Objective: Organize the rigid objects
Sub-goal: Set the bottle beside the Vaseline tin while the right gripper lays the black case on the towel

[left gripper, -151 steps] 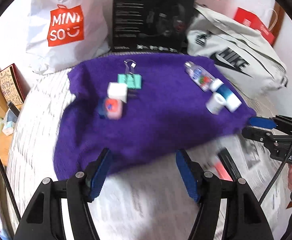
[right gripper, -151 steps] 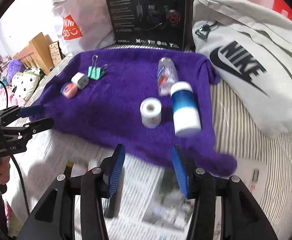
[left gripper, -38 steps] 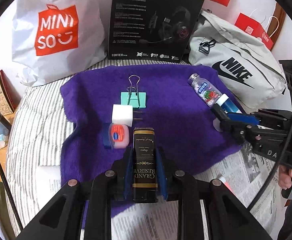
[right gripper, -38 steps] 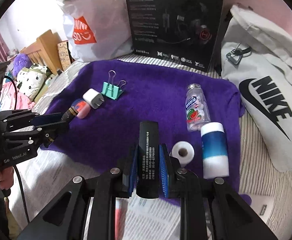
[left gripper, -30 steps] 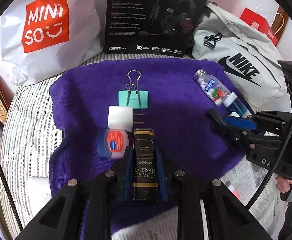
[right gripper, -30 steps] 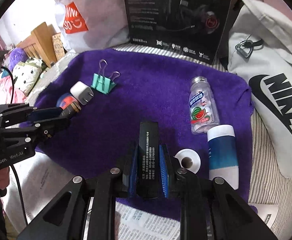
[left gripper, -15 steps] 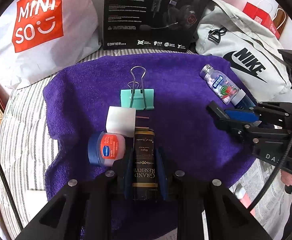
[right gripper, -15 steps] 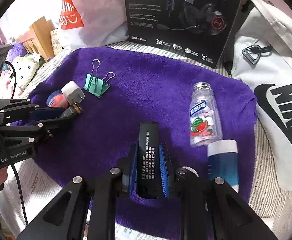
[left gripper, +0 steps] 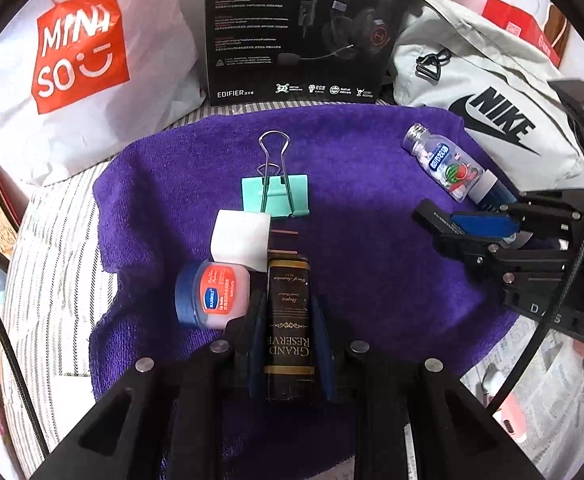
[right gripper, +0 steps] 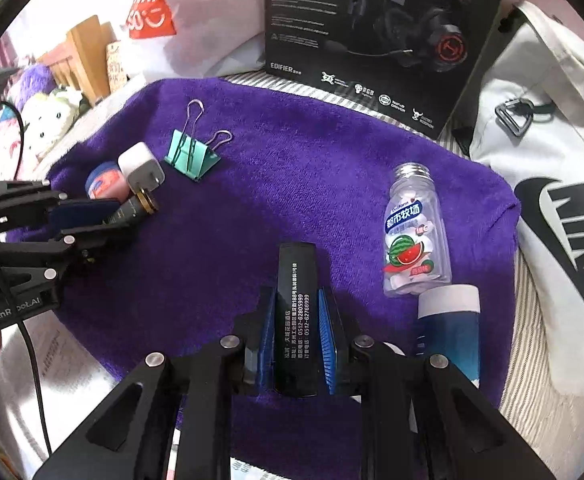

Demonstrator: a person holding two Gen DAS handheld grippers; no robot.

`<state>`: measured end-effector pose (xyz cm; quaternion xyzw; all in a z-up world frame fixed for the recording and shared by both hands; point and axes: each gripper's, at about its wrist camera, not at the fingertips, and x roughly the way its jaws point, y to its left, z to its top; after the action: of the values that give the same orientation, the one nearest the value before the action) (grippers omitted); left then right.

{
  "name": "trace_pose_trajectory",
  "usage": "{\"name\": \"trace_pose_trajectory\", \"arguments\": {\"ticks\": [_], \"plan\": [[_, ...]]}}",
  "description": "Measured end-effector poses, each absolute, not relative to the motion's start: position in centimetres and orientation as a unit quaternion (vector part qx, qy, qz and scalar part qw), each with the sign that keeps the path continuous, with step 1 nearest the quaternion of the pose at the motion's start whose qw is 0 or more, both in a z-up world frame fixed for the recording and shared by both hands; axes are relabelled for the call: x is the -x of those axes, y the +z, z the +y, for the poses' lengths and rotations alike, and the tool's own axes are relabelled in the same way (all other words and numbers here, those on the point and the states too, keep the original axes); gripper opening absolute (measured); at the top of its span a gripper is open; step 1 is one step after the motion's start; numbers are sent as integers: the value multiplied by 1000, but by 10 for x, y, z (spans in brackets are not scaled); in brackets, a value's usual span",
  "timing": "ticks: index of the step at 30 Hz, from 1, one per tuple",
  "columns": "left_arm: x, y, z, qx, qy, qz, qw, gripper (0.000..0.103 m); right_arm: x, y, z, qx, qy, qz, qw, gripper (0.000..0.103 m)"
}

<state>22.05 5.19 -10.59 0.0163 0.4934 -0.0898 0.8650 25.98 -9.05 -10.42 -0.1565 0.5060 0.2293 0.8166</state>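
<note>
Here the left gripper (left gripper: 289,320) pinches a dark "Grand Reserve" lighter (left gripper: 289,312) (beside the charger (left gripper: 240,241)), the right gripper (right gripper: 295,332) a black lighter (right gripper: 296,312).

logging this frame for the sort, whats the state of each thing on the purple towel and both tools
left tool: shut on brown Grand Reserve tube
right tool: shut on black box
binder clip: lying flat
white charger: on its side
lip balm jar: tipped over
candy bottle: lying down
blue-and-white bottle: lying down
</note>
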Motion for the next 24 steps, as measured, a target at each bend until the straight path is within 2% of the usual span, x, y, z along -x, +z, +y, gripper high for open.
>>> {"name": "trace_pose_trajectory", "arguments": {"ticks": [19, 24], "plan": [[-206, -104, 56, -10, -80, 493, 866, 23, -262, -104, -90, 176, 251, 510, 803, 22], [-199, -102, 58, 13, -85, 501, 861, 32, -261, -103, -90, 186, 252, 523, 793, 25]]}}
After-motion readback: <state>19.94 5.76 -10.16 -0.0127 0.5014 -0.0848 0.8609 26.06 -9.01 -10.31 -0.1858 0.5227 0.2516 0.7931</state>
